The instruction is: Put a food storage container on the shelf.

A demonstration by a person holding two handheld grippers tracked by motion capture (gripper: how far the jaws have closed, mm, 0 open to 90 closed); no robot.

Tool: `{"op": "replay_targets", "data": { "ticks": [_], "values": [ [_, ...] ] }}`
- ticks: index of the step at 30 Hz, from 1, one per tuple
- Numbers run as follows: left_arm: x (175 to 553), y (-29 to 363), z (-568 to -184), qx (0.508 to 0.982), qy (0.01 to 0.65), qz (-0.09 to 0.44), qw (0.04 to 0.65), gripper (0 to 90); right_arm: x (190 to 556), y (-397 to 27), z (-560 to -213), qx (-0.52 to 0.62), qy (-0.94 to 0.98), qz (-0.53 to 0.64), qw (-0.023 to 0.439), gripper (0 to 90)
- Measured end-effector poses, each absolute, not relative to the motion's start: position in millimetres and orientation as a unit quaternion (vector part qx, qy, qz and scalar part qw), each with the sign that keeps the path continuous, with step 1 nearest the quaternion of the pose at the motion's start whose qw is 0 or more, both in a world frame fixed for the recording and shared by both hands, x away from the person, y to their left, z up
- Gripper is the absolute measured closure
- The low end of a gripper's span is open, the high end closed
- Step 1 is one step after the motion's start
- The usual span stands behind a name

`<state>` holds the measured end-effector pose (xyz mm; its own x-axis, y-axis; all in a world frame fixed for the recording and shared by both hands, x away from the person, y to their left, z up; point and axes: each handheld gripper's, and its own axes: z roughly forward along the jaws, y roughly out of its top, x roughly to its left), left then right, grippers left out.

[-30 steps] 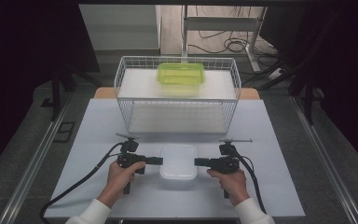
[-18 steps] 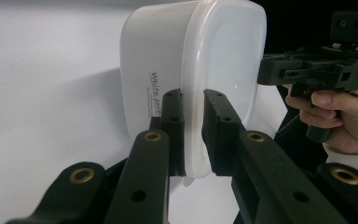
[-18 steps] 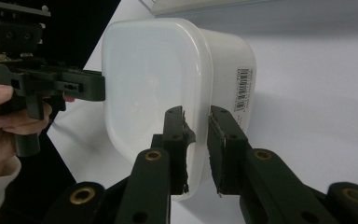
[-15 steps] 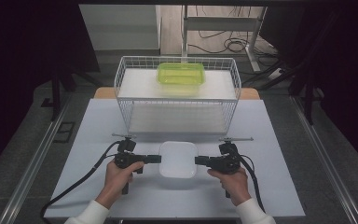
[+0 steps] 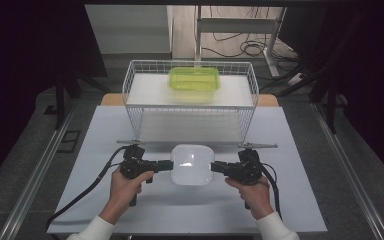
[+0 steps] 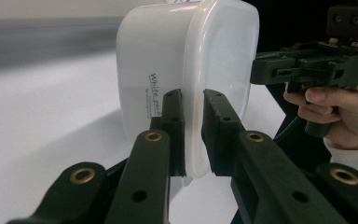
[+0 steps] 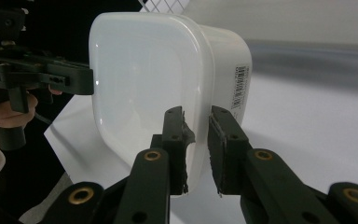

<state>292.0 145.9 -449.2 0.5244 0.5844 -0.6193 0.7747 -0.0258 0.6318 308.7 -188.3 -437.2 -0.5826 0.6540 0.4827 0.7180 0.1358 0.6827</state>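
Note:
A white lidded plastic container (image 5: 192, 164) hangs just above the white table, held from both sides. My left gripper (image 5: 169, 165) is shut on the rim of its left edge; in the left gripper view the jaws pinch the lid's lip of the container (image 6: 186, 93). My right gripper (image 5: 215, 167) is shut on the rim of the right edge, and its jaws clamp the lip of the container (image 7: 168, 84) in the right gripper view. Each view shows the other gripper at the container's far side. A green container (image 5: 194, 79) sits inside the wire basket (image 5: 130, 95) at the back.
The wire basket stands on the table's far half, its front wall (image 5: 190, 122) just beyond the lifted container. The table's front edge (image 5: 180, 230) is near the person's sleeves. Black cables trail from both grippers. Dark floor and metal rails flank the table.
Both grippers have risen together with the white container between them, so it now looks larger and sits higher off the table. The grip on both edges is unchanged.

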Motion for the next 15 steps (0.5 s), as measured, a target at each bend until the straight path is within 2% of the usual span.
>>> {"op": "replay_targets", "data": {
  "ticks": [6,15],
  "values": [
    [291,148,-443,0.708,0.475,-0.087,0.515,79.1,307,-187,-428,-0.446,-0.754,-0.481,0.026,76.7],
    [301,153,-411,0.703,0.463,-0.072,0.535,78.9,312,-186,-396,-0.422,-0.748,-0.512,0.004,76.7]
  ]
}}
